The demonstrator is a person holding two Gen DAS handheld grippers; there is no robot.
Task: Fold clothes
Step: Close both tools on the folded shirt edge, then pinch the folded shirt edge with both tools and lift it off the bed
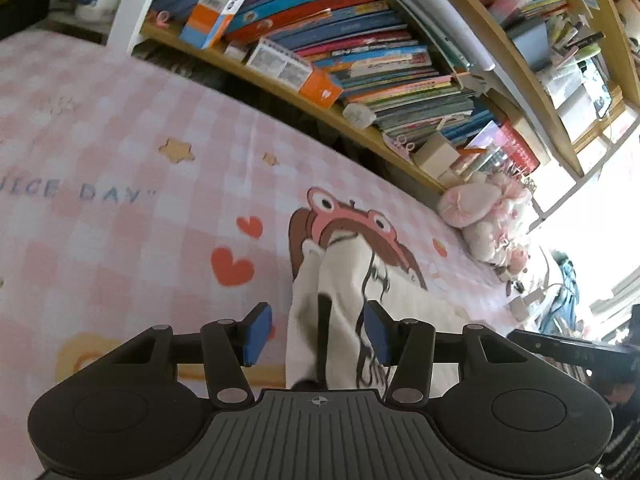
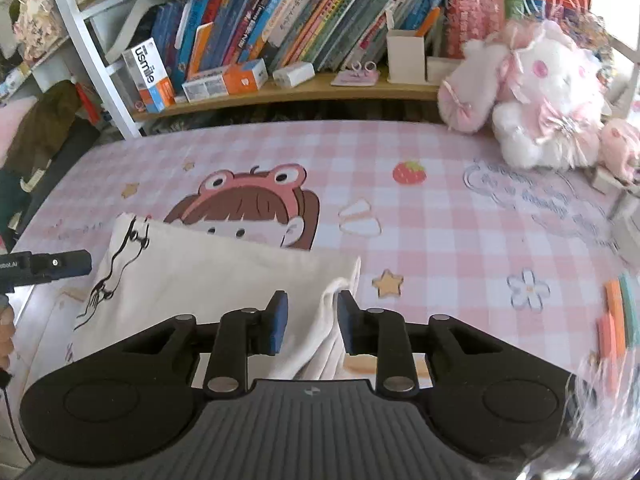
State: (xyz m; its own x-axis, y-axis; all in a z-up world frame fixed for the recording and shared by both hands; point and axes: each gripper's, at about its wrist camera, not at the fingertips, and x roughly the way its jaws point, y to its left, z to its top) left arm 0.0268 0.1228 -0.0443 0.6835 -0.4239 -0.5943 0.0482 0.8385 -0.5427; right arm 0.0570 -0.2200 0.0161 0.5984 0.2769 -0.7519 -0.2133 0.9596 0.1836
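A folded shirt (image 2: 208, 276) lies flat on the bed (image 2: 440, 216), near its front edge. The shirt covers the lower part of a cartoon girl (image 2: 248, 208) printed on the sheet. Behind the bed runs a long shelf (image 2: 304, 92) with rows of books (image 2: 288, 28) standing on it, and small boxes (image 2: 224, 80) lie in front of the books. A plush toy (image 2: 536, 92) sits at the back right of the bed, against the shelf. The right gripper (image 2: 309, 320) hangs over the shirt's right end, and the left gripper (image 1: 318, 334) over its left end.
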